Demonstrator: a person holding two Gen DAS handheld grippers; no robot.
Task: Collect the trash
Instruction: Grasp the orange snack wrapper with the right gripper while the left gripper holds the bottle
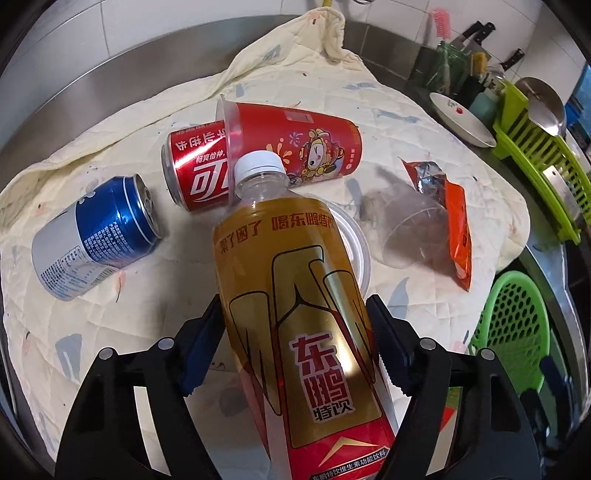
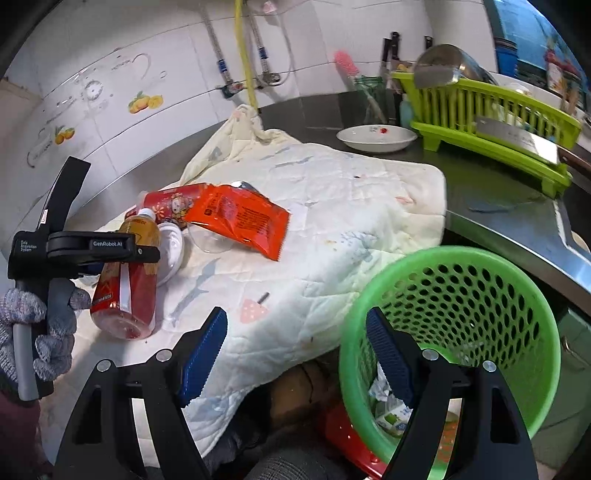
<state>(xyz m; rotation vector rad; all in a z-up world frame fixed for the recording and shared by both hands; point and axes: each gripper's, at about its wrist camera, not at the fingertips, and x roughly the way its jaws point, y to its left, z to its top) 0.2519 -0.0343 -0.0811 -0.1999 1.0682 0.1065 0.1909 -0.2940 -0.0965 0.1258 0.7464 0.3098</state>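
Observation:
My left gripper (image 1: 295, 332) is shut on a gold and red drink bottle (image 1: 295, 295) with a white cap, held above the cloth. The right wrist view shows that bottle (image 2: 125, 280) gripped at the left. On the quilted cloth (image 1: 74, 332) lie a blue can (image 1: 99, 236), a red cola can (image 1: 195, 173), a red printed cup (image 1: 295, 144), a clear plastic cup (image 1: 410, 232), a white lid (image 1: 354, 240) and an orange wrapper (image 1: 454, 225). My right gripper (image 2: 295, 350) is open and empty beside the green perforated trash basket (image 2: 461, 288), which holds some scraps.
A lime dish rack (image 2: 491, 122) with a cleaver and metal bowl stands at the back right, with a white plate (image 2: 376, 138) beside it. Knives and a pink brush (image 1: 441, 24) stand by the tiled wall. The steel counter edge (image 2: 517, 240) runs behind the basket.

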